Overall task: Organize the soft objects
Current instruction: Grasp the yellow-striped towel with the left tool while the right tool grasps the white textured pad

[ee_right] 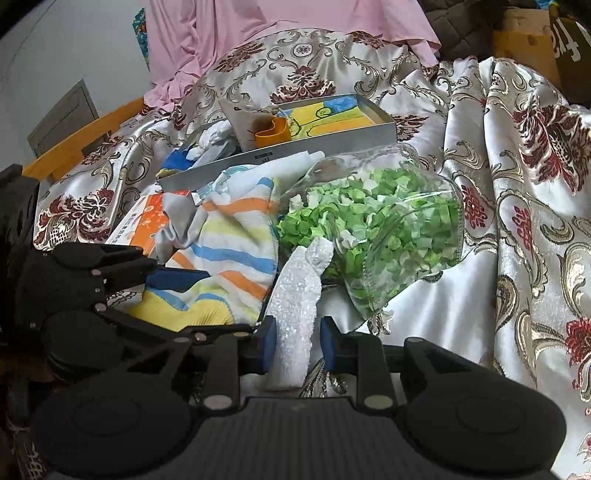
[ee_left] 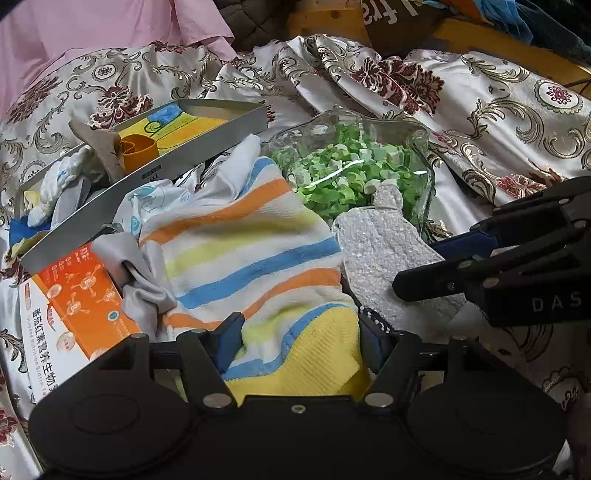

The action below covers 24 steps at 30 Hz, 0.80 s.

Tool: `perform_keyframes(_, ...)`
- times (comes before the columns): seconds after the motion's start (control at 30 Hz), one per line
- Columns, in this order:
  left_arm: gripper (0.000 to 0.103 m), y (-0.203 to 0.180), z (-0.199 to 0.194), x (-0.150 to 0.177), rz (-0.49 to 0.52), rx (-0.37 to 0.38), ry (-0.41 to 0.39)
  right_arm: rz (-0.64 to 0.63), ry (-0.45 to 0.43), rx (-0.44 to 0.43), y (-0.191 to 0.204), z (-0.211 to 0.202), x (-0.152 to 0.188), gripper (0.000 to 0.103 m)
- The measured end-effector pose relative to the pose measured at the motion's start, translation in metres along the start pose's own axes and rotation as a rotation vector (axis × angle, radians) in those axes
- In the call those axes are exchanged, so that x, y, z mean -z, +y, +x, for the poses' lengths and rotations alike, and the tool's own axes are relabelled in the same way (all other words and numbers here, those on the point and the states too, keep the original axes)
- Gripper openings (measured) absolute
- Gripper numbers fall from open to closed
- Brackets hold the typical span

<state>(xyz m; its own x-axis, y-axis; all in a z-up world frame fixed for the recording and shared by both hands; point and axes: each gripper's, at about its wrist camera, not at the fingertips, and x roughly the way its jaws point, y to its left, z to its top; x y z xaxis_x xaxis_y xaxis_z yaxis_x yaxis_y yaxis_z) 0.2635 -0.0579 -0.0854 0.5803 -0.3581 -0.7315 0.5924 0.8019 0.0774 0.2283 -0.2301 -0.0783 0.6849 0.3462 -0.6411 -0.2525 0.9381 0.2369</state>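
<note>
Glassware to the right of centre: clear jar (ee_left: pixel 417 147) tipped on its side on the brocade spread (ee_left: pixel 498 110), packed with small green and white folded paper pieces (ee_left: pixel 343 166). Behind and to the left, shallow metal tray (ee_left: pixel 147 173) with a crayon-coloured picture on its floor, holding an orange cup (ee_left: pixel 138 151), a beige scrap of cloth (ee_left: pixel 99 144) draped over the near wall, a white knotted cord (ee_left: pixel 55 184) and a fold of grey fabric (ee_left: pixel 70 199). Wedged under the tray's near corner, orange-and-white carton (ee_left: pixel 85 295) printed with Chinese characters, too small to read with certainty. Heaped between carton and jar: crumpled grey cloth (ee_left: pixel 144 280), pale printed cloth (ee_left: pixel 147 199), and the striped sock (ee_left: pixel 236 251) in orange, blue and yellow bands. Yellow cuff of that sock bunched between the pads of the left gripper (ee_left: pixel 301 341), touching both, though hard to say whether squeezed or merely resting there. Just right of it, glittery white sock (ee_right: pixel 295 302) with its toe against the jar's mouth and its lower end clamped in the narrow jaws of the right gripper (ee_right: pixel 295 343). Letters "DAS" legible on the right gripper's body. Pink sheet (ee_left: pixel 92 29) hanging at the back.
</note>
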Motion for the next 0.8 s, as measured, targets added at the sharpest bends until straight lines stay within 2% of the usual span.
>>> perform_keyframes(0.1, 0.06, 0.002, -0.001, 0.0, -0.011, 0.001, 0.001, 0.0, 0.001, 0.001, -0.001, 0.0, 0.001, 0.031)
perform_keyframes(0.17, 0.049, 0.003, -0.003, 0.001, -0.021, 0.001, -0.002, -0.006, 0.0, 0.0, 0.001, 0.0, 0.001, 0.03)
perform_keyframes(0.27, 0.037, 0.005, -0.012, 0.001, -0.057, -0.008, -0.014, -0.014, -0.002, -0.004, 0.003, -0.002, 0.002, 0.025)
perform_keyframes(0.37, 0.03, 0.008, -0.018, 0.001, -0.1, -0.008, -0.025, -0.007, -0.008, -0.021, 0.003, -0.004, 0.001, 0.021)
perform_keyframes(0.5, 0.03, 0.015, -0.018, 0.002, -0.172, 0.005, -0.038, -0.006, -0.013, -0.03, 0.002, -0.003, 0.0, 0.021)
perform_keyframes(0.63, 0.036, 0.017, -0.007, 0.003, -0.205, 0.012, -0.024, -0.011, -0.004, -0.025, 0.003, 0.001, 0.001, 0.027)
perform_keyframes(0.7, 0.042, 0.015, -0.005, 0.003, -0.192, 0.015, -0.024, -0.015, 0.015, -0.038, 0.004, 0.004, 0.002, 0.032)
perform_keyframes(0.73, 0.052, 0.014, -0.004, 0.003, -0.182, 0.027, -0.018, -0.019, 0.024, -0.049, 0.005, 0.006, 0.003, 0.034)
perform_keyframes(0.77, 0.057, 0.013, -0.003, 0.004, -0.174, 0.039, -0.018, -0.029, 0.027, -0.052, 0.006, 0.007, 0.004, 0.035)
perform_keyframes(0.8, 0.057, 0.012, -0.004, 0.004, -0.168, 0.039, -0.02, -0.041, 0.026, -0.045, 0.008, 0.007, 0.004, 0.035)
